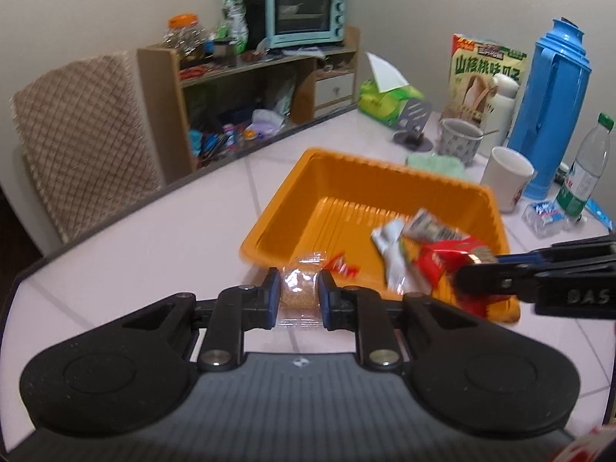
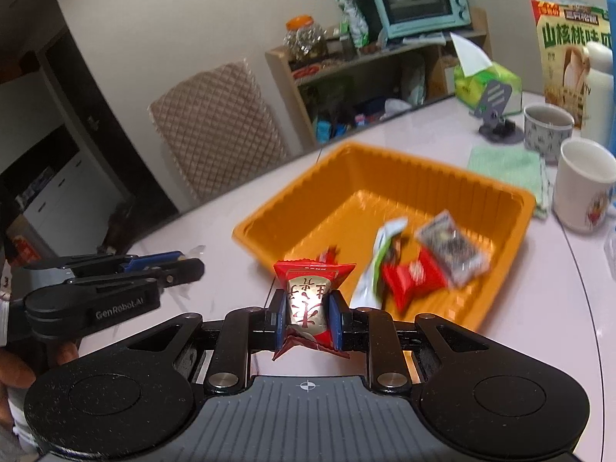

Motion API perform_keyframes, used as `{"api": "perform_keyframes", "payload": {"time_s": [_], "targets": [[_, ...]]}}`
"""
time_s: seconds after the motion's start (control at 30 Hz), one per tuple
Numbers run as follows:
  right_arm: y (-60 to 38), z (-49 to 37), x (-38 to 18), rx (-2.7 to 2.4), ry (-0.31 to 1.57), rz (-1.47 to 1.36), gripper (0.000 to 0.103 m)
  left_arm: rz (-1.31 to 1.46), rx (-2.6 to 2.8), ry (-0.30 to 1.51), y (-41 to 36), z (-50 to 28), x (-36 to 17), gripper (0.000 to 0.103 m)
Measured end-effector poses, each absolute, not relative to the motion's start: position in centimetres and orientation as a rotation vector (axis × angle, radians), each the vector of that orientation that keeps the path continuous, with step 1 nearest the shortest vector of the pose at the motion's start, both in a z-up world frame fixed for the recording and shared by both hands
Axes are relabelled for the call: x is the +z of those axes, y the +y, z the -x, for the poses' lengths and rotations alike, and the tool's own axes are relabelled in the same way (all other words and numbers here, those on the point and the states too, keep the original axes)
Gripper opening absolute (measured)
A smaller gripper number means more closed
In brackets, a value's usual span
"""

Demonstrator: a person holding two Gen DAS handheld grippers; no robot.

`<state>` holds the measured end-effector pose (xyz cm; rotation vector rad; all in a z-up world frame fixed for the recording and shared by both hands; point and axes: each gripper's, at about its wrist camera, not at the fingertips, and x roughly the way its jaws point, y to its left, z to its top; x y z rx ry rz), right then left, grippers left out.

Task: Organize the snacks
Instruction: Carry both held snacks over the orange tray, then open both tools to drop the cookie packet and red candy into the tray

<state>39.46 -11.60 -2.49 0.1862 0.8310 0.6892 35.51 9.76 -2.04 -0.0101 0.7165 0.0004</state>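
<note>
Two tools are in view, each clamped on one snack. The left tool [image 1: 298, 296] pinches a small clear plastic packet of golden-brown grains [image 1: 298, 292] between its blue pads, held above the pale tiled bench [image 1: 134, 254]. The right tool [image 2: 308, 317] pinches one red and gold foil-wrapped candy [image 2: 308, 300], its crimped ends sticking out above and below the pads.

Just ahead of both tools sits one orange ribbed plastic tray [image 2: 404, 177] on the bench. From the right wrist view, four snacks lie in it: a small red wrapped sweet [image 2: 327, 256] just beyond the held candy, a long white and green sachet [image 2: 379, 265] ahead and to the right of the tool, a red square-ish wrapper [image 2: 414, 281] beside that, and a grey patterned packet [image 2: 452, 252] farthest right. The pictures are blurred, so finer detail on these is not readable.

Beyond the tray, to the tools' right, stand two cups: one white mug with a cartoon print [image 2: 585, 188] and one grey patterned mug [image 2: 546, 131]. One folded green cloth [image 2: 508, 169] lies between them and the tray. In the left wrist view, one blue plastic thermos jug [image 1: 550, 111] and one clear water bottle with a green cap [image 1: 589, 169] stand farther right.
</note>
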Motion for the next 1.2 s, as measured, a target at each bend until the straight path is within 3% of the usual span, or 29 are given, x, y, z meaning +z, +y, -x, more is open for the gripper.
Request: {"api": "perform_keyframes", "payload": {"time_s": [0.63,1.2], "targets": [[-10.1,-49.7,-6.0,0.581,0.873,-0.360,0.023,-0.019,-0.077,0.758,9.1,-47.1,-4.5,0.019],[-10.6,-51.5,-7.5,0.554,0.892,-0.396,0.023,-0.013,-0.089,0.783,9.1,-50.3,-6.3,0.023]]}}
